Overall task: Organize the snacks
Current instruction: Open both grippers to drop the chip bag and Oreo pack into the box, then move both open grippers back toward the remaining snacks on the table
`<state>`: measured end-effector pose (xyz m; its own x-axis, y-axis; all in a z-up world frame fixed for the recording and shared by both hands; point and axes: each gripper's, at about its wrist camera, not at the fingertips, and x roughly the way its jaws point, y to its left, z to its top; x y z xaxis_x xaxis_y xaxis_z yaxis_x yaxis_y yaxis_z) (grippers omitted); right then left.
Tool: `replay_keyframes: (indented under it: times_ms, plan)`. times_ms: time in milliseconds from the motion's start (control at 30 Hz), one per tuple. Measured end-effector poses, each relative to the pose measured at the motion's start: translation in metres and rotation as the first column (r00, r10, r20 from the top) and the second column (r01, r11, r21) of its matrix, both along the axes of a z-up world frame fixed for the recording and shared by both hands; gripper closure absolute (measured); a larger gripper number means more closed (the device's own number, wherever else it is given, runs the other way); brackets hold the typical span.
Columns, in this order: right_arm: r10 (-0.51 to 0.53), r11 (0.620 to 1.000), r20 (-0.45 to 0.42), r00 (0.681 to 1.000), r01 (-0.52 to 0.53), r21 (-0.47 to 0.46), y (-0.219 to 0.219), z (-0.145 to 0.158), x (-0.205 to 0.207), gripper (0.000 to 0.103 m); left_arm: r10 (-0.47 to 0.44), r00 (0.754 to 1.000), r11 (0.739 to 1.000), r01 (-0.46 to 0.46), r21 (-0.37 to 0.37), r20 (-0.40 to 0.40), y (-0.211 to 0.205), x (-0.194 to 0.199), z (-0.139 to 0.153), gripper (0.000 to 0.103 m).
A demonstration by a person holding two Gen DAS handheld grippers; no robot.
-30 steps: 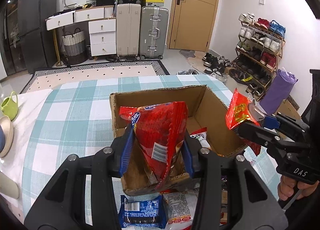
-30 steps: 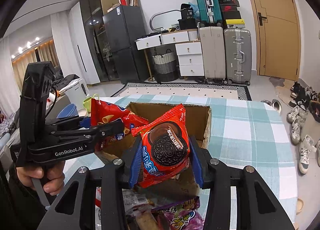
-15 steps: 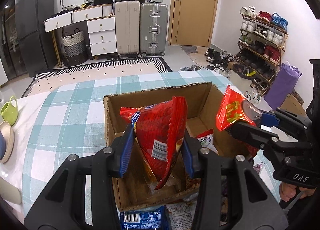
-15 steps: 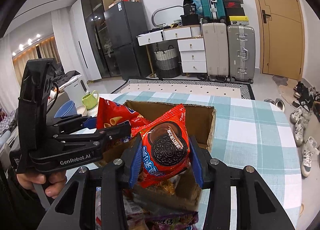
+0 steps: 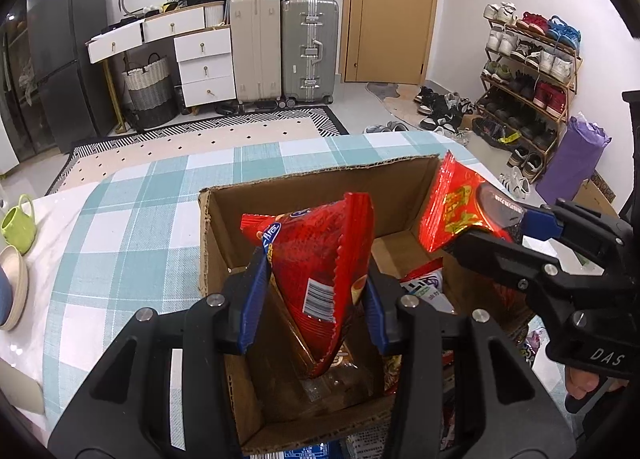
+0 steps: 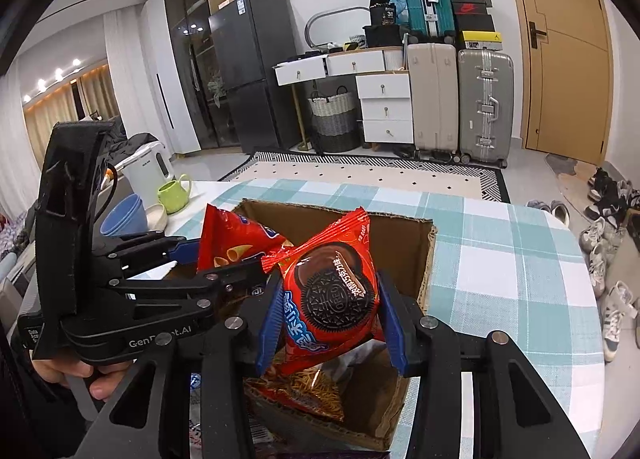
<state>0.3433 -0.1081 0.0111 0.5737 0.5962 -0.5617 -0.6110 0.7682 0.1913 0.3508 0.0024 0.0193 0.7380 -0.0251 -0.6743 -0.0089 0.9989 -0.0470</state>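
**Two snack packets hanging over the open box**

A checked tablecloth (image 5: 132,219) is covering the table, and an open cardboard box (image 5: 316,183) is sitting on it with a few packets already lying inside. Over the box's left half, the left gripper (image 5: 312,299) is clenching a red chip bag (image 5: 320,251), pinched across its lower part so that it is standing up between the blue pads. To its right, the right gripper (image 6: 328,315) is squeezing a red Oreo packet (image 6: 332,291) over the box's right side.

The step in hand looks like the drop-off: both packets are hanging above the opening, not yet resting inside. The next move probably calls for lowering each packet below the rim, then letting the jaws go, keeping the two grippers from bumping.
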Motion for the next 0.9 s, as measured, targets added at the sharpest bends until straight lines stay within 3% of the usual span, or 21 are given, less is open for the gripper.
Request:
replay_keyframes:
  times_ms: [133, 267, 300, 400, 467, 567, 600, 700, 900]
  plan:
    - [0.011, 1.0, 0.0, 1.0, -0.011, -0.014, 0.002, -0.001, -0.001, 0.059, -0.015, 1.0, 0.999, 0.014, -0.035, -0.022, 0.005, 0.003, -0.004, 0.062]
    - [0.008, 1.0, 0.016, 1.0, -0.008, -0.009, 0.001, 0.005, -0.007, 0.053, -0.013, 1.0, 0.998, 0.011, -0.059, -0.028, 0.011, 0.002, -0.003, 0.062]
    - [-0.001, 1.0, 0.026, 1.0, 0.001, -0.005, -0.001, 0.007, -0.009, 0.047, -0.014, 0.999, 0.998, 0.013, -0.053, -0.029, 0.01, 0.0, 0.0, 0.062]
    - [-0.038, 0.999, 0.045, 0.998, 0.038, -0.001, -0.008, 0.015, -0.017, 0.021, -0.021, 1.0, 0.999, 0.02, -0.044, -0.022, 0.011, -0.01, 0.009, 0.046]
    - [-0.057, 0.998, 0.042, 0.998, 0.056, 0.009, -0.016, 0.019, -0.022, 0.013, -0.013, 1.0, 0.999, 0.013, -0.04, -0.002, 0.012, -0.021, 0.017, 0.024]
    - [-0.094, 0.995, 0.036, 0.995, 0.094, 0.023, -0.031, 0.025, -0.034, 0.001, -0.013, 1.0, 0.999, 0.014, -0.047, 0.022, 0.014, -0.04, 0.029, 0.02]
    - [-0.109, 0.994, 0.035, 0.993, 0.108, 0.026, -0.037, 0.026, -0.039, 0.001, -0.012, 1.0, 0.999, 0.014, -0.05, 0.023, 0.015, -0.045, 0.032, 0.018]
    - [-0.134, 0.991, 0.022, 0.991, 0.133, 0.032, -0.051, 0.028, -0.053, 0.001, 0.001, 0.999, 0.999, 0.001, -0.054, 0.037, 0.017, -0.064, 0.041, 0.0]
    - [-0.177, 0.984, -0.021, 0.984, 0.177, 0.028, -0.077, 0.024, -0.084, 0.001, 0.023, 0.999, 0.999, -0.02, -0.05, 0.049, 0.016, -0.105, 0.048, 0.001]
